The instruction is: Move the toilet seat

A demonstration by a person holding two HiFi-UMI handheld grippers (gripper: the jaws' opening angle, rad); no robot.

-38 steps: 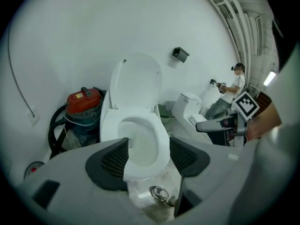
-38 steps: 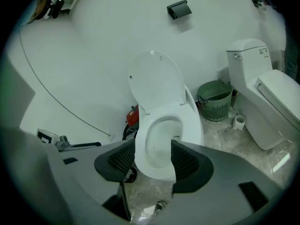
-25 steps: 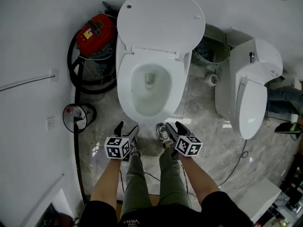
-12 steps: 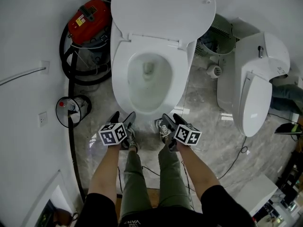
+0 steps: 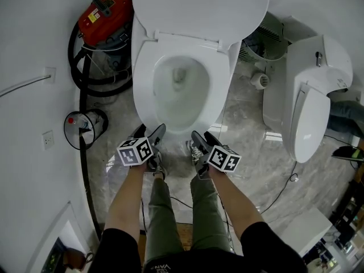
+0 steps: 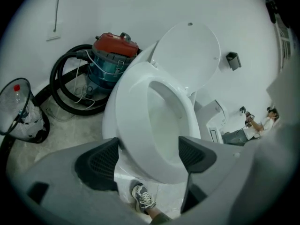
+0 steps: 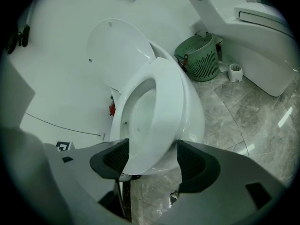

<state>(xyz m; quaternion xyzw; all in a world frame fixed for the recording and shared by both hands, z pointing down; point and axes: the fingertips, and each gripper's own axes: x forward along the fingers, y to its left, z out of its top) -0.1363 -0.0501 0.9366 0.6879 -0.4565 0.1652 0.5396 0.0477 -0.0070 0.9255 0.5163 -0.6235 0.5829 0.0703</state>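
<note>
Flanking the toilet (image 5: 142, 92): red vacuum (image 5: 106, 15), green basket (image 5: 257, 45), second toilet (image 5: 310, 101).

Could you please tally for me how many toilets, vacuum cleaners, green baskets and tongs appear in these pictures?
Toilets: 2
Vacuum cleaner: 1
Green basket: 1
Tongs: 2, left tongs and right tongs
Total: 6

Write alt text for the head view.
A person holds the left gripper and right gripper, both empty, jaws just opening wider, before a toilet with lid up and seat down. A red vacuum stands left, a second toilet right.
</note>
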